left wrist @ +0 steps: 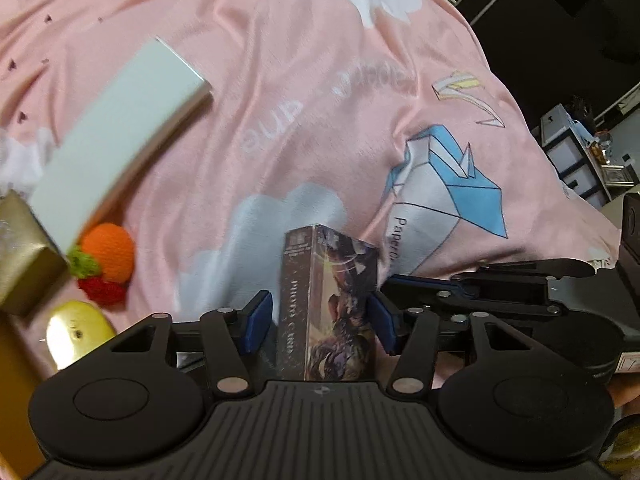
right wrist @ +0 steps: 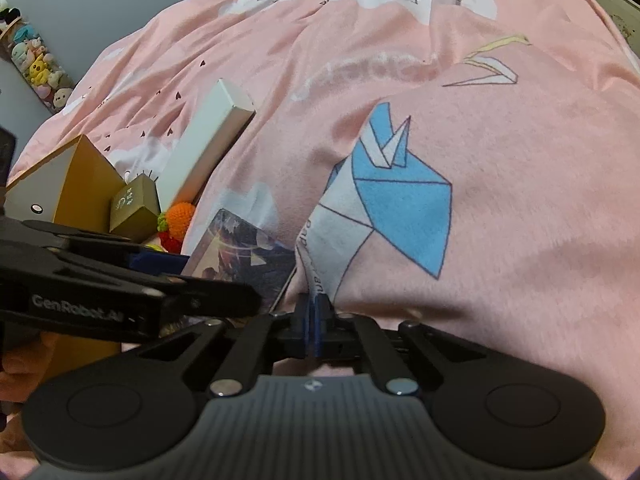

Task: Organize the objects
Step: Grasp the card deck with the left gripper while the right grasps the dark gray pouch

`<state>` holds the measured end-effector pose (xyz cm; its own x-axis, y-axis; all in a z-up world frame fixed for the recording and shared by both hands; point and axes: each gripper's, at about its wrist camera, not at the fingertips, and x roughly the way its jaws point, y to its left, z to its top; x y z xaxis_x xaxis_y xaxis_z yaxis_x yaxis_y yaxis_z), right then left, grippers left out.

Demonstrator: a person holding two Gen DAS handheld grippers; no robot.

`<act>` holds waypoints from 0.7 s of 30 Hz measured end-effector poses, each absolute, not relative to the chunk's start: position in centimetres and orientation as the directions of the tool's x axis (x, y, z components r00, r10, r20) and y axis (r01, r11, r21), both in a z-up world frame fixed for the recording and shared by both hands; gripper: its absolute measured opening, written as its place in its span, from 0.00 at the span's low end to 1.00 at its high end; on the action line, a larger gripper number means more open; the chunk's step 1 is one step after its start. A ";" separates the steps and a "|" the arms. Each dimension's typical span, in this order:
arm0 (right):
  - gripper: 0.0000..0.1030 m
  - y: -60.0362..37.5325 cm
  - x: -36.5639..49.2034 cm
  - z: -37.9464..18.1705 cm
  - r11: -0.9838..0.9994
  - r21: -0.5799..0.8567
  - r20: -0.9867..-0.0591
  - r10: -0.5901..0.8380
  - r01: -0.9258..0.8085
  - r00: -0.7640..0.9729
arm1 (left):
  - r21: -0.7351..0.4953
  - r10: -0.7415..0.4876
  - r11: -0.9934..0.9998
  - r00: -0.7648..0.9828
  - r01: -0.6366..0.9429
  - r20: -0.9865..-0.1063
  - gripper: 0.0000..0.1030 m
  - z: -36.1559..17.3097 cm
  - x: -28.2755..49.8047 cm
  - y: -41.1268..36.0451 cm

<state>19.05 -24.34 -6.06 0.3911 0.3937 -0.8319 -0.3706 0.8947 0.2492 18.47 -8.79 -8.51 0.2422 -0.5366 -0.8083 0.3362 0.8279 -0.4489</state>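
Note:
My left gripper (left wrist: pixel 320 320) is shut on a dark illustrated card box (left wrist: pixel 332 300) and holds it upright above the pink blanket (left wrist: pixel 280 120); the box also shows in the right wrist view (right wrist: pixel 240 256). My right gripper (right wrist: pixel 316 320) is shut and empty, its blue pads together just over the blanket (right wrist: pixel 480 200), to the right of the left gripper. A long pale green box (left wrist: pixel 120 132) lies at the left, next to an orange and red crochet fruit (left wrist: pixel 108 260), a small gold box (left wrist: pixel 24 256) and a yellow rounded object (left wrist: pixel 76 332).
A large yellow-brown box (right wrist: pixel 76 184) stands at the left beside the small gold box (right wrist: pixel 132 212) and the long pale box (right wrist: pixel 204 140). Dark shelves and white drawers (left wrist: pixel 568 152) stand past the bed's right edge. A tube of plush toys (right wrist: pixel 36 64) hangs far left.

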 end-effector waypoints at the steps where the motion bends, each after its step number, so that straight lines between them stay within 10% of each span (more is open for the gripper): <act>1: 0.00 -24.2 19.2 -6.2 0.892 0.252 -0.833 0.397 -0.375 0.385 | -0.462 -0.546 0.822 0.232 0.333 -0.805 0.50 -8.6 18.5 -9.0; 15: 0.04 -23.3 19.1 -6.2 0.881 0.249 -0.831 0.408 -0.402 0.379 | -0.478 -0.551 0.832 0.315 0.282 -0.773 0.24 -5.4 16.1 -7.4; 21: 0.36 -22.5 18.0 -4.8 0.843 0.269 -0.803 0.463 -0.466 0.375 | -0.442 -0.496 0.868 0.430 0.226 -0.754 0.24 -3.0 14.1 -4.2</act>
